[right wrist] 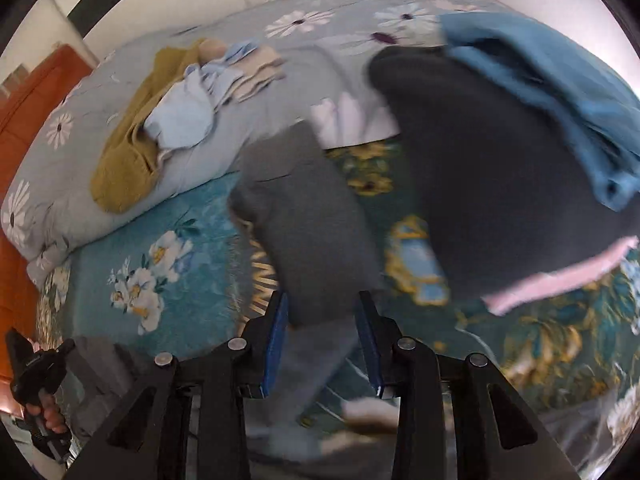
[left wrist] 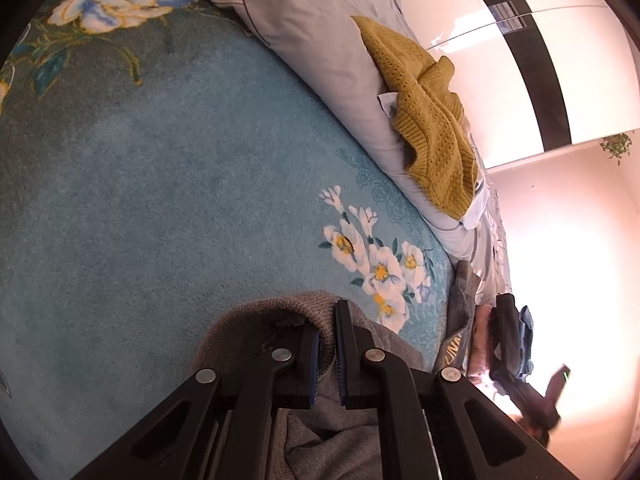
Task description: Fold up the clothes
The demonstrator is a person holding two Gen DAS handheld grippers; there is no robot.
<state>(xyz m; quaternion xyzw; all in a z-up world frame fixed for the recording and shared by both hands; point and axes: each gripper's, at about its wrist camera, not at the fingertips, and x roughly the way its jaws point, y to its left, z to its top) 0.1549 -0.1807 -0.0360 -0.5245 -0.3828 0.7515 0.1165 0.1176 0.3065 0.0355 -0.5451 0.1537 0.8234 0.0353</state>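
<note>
Left gripper (left wrist: 328,344) pinches the grey sweater (left wrist: 256,320) hem at 6 o'clock, lifting it off the bed (left wrist: 140,200) for folding; right gripper (right wrist: 322,336), jaws spread, straddles grey cloth.

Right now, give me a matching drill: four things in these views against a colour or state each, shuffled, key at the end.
Things:
1. left tongs
2. right tongs
3. knit sweater
4. blanket

States:
A. mustard yellow, draped over the grey quilt
B. open, grey garment between the pads, not pinched
C. teal with white flowers, spread flat
D. shut on the ribbed edge of the grey garment

Pairs: 1-D, 2-B, 3-A, 4-C
</note>
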